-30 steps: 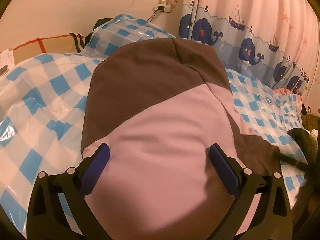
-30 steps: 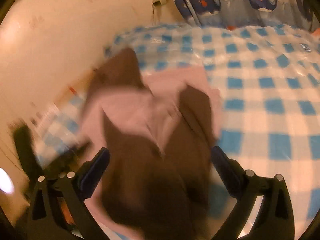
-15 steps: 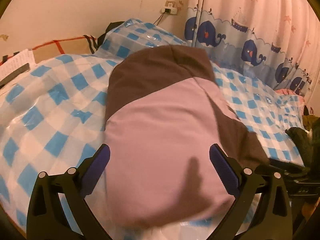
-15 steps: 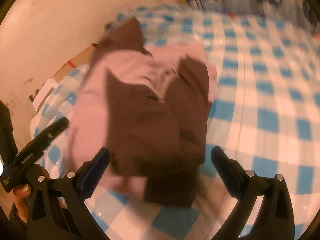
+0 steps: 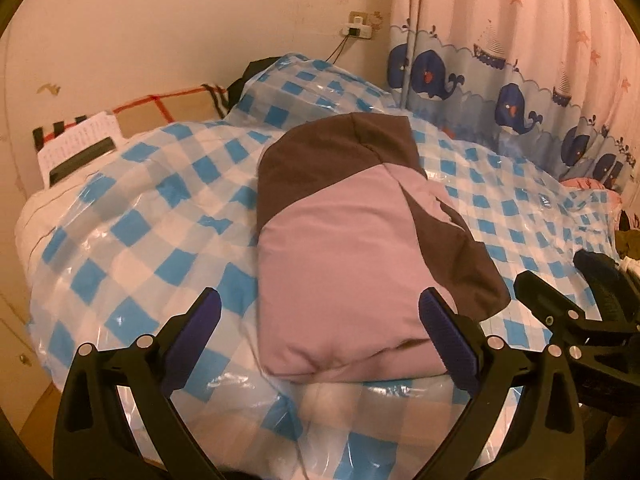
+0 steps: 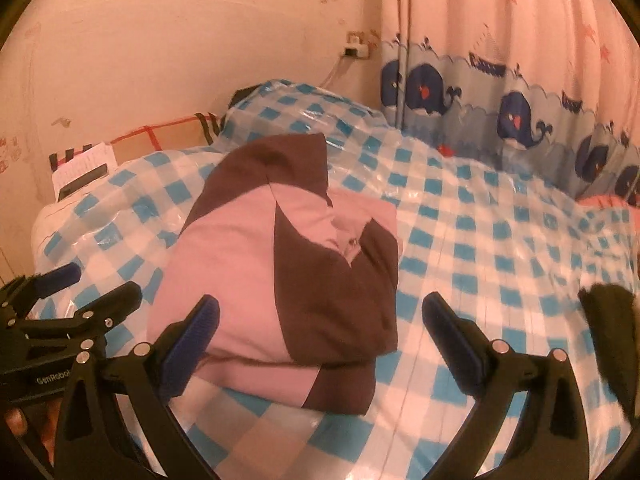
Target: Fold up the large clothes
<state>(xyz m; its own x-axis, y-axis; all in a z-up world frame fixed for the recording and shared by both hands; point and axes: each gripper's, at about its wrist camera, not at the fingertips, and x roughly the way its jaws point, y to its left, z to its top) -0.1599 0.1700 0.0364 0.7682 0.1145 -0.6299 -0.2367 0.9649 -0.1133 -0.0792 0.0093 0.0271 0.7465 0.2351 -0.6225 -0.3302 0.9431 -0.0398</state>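
Note:
A pink and dark brown garment (image 5: 344, 248) lies folded in a thick bundle on the blue-and-white checked cover (image 5: 152, 240) of the bed. It also shows in the right wrist view (image 6: 288, 272). My left gripper (image 5: 320, 332) is open and empty, held just short of the bundle's near edge. My right gripper (image 6: 320, 336) is open and empty, close in front of the bundle's brown side. The left gripper shows at the left edge of the right wrist view (image 6: 68, 300), the right gripper at the right edge of the left wrist view (image 5: 568, 308).
The checked cover (image 6: 500, 248) is shiny plastic over bedding. A whale-print curtain (image 5: 520, 80) hangs at the back right. A wall socket (image 5: 358, 32) and a cardboard box (image 5: 160, 112) are behind the bed. A dark fuzzy item (image 6: 612, 332) lies at the right.
Both grippers have pulled back from the garment and away from it. The bundle now lies free on the bed, seen from farther off in both views.

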